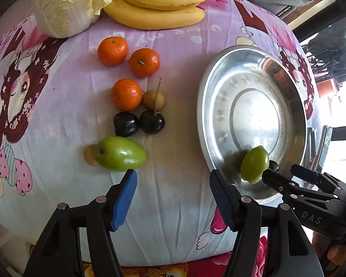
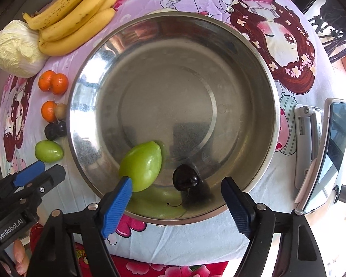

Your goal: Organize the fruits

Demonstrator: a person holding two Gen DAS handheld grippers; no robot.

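Observation:
A steel bowl [image 2: 253,73] [image 1: 210,106] holds a green fruit [image 2: 143,166] [image 1: 255,164] and a dark cherry [image 2: 185,177] near its front wall. My right gripper [image 2: 176,185] is open above the bowl's front rim; its left pad is against the green fruit's edge. It shows in the left wrist view [image 1: 288,175]. My left gripper [image 1: 173,182] is open and empty, just in front of a second green fruit [image 1: 120,153] [image 2: 49,150] on the cloth. Behind that lie two dark cherries [image 1: 138,122], a brown longan [image 1: 154,100] and three tangerines [image 1: 126,94].
Bananas [image 1: 163,2] [image 2: 80,16] and a pale cabbage [image 1: 67,4] [image 2: 16,48] lie at the back. A phone on a stand [image 2: 327,152] sits right of the bowl. The patterned cloth [image 1: 177,207] drops off at the front edge.

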